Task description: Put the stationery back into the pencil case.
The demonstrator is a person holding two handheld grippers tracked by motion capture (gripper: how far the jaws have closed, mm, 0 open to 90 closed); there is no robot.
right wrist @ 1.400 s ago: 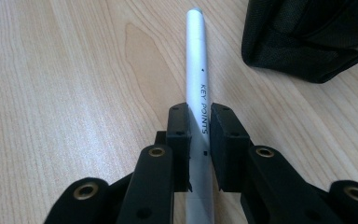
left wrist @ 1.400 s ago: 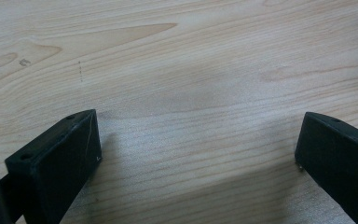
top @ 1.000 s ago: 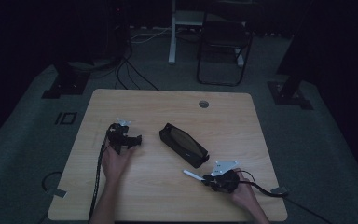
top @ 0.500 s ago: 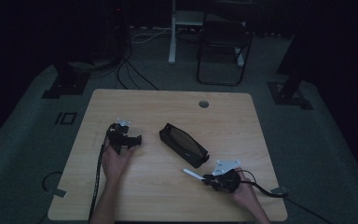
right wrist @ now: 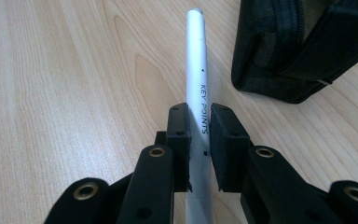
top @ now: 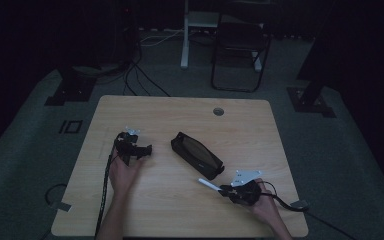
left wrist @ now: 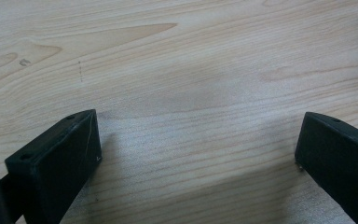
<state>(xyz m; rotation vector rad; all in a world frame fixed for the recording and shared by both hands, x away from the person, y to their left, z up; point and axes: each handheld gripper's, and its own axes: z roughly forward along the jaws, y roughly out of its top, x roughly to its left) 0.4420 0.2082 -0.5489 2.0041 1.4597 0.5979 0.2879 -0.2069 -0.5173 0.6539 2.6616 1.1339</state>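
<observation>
A black zipped pouch (top: 197, 155) lies open in the middle of the wooden table (top: 180, 115); its near end shows in the right gripper view as the black pouch (right wrist: 298, 51). My right gripper (top: 223, 190) is shut on a white pen (top: 209, 185) marked "KEY POINTS" (right wrist: 198, 93), which sticks out forward past the jaws, just short of the pouch. My left gripper (top: 145, 150) rests on the table to the left of the pouch, open, with bare wood between its fingers (left wrist: 60, 158).
A round cable hole (top: 218, 111) sits near the table's far edge. Beyond the table stand a dark chair (top: 240, 45) and a white post (top: 185, 35). Cables trail from both grippers over the near edge.
</observation>
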